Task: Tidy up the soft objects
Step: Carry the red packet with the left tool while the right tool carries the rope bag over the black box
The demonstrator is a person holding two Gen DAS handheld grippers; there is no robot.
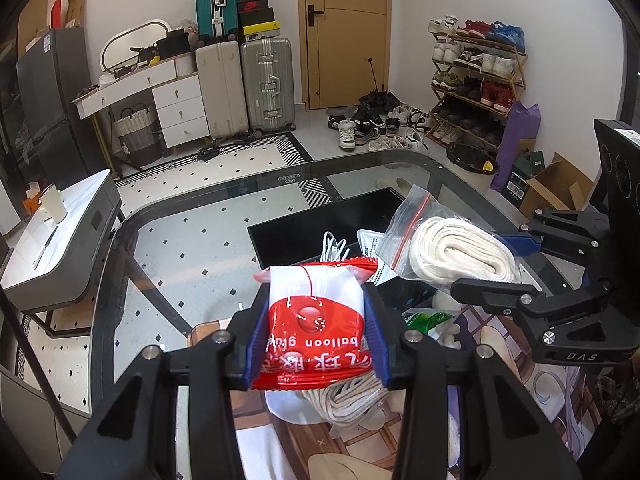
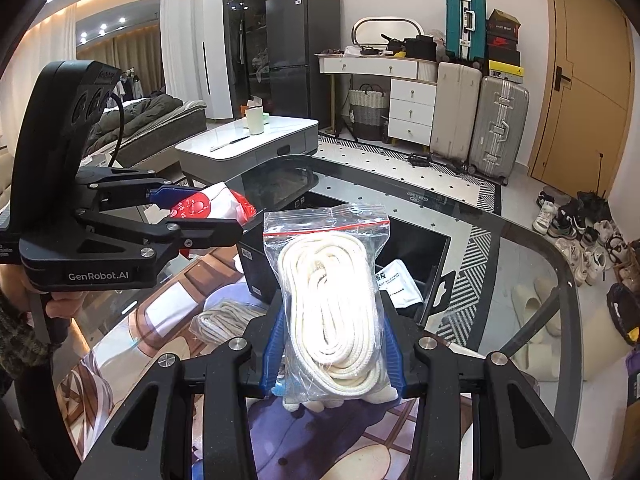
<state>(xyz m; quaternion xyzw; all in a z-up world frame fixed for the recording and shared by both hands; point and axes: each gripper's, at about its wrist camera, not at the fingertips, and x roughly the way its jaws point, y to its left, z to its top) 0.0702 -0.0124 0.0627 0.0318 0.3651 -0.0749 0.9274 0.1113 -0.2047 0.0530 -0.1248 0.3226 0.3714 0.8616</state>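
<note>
My left gripper (image 1: 316, 336) is shut on a red and white balloon glue packet (image 1: 316, 320), lifted above the glass table (image 1: 192, 248). My right gripper (image 2: 334, 344) is shut on a clear zip bag of white rope (image 2: 332, 304), also held up; the same zip bag (image 1: 452, 252) shows at right in the left wrist view. Just beyond both stands a black open box (image 2: 416, 240) holding a white sachet (image 2: 398, 282) and a white cable (image 1: 332, 246). A second bag of rope (image 2: 224, 318) lies on the printed mat (image 2: 132, 344) below. The left gripper (image 2: 236, 216) shows at left in the right wrist view.
The glass table's curved rim (image 2: 532, 236) runs behind the box. A green packet (image 1: 430, 318) lies on the mat under the grippers. Beyond are a low white table (image 2: 256, 148), suitcases (image 1: 244, 88), a shoe rack (image 1: 476, 80) and loose shoes (image 1: 376, 124) on the floor.
</note>
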